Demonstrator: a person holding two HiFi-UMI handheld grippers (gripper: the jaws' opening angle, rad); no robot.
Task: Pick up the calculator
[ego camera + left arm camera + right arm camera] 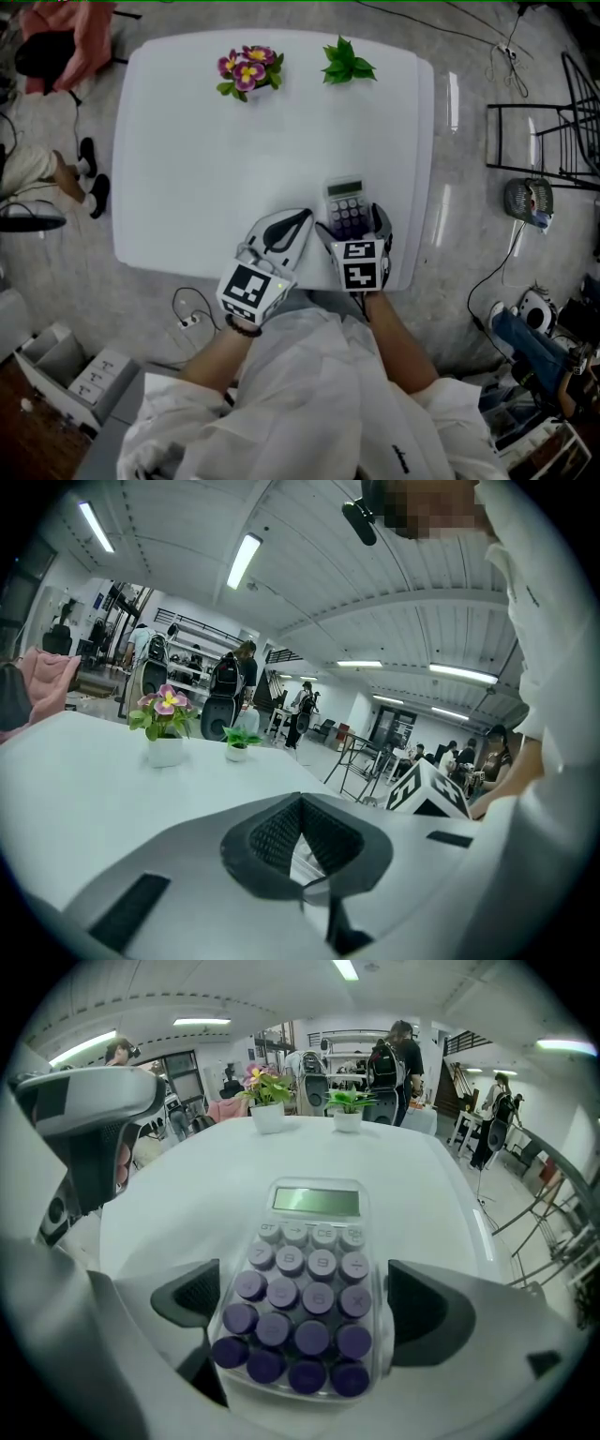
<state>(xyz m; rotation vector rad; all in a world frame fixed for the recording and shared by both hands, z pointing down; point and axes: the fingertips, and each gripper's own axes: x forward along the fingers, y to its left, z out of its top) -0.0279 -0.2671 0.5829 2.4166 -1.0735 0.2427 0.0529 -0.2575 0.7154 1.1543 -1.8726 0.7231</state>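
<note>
A pale calculator (343, 199) with purple round keys and a green display lies near the front right edge of the white table (187, 169). My right gripper (354, 217) reaches over its near half, one finger along each long side. In the right gripper view the calculator (305, 1279) fills the gap, and both dark pads (192, 1297) press against its edges; the right gripper (305, 1309) is shut on it. My left gripper (296, 219) rests just left of it on the table. It is shut, the left gripper (305, 841) holding nothing between its meeting pads.
A pot of pink and yellow flowers (247, 71) and a small green plant (346, 62) stand at the table's far edge. A black wire rack (553, 122) and a fan (528, 199) stand on the floor to the right. Cables and boxes lie near the front.
</note>
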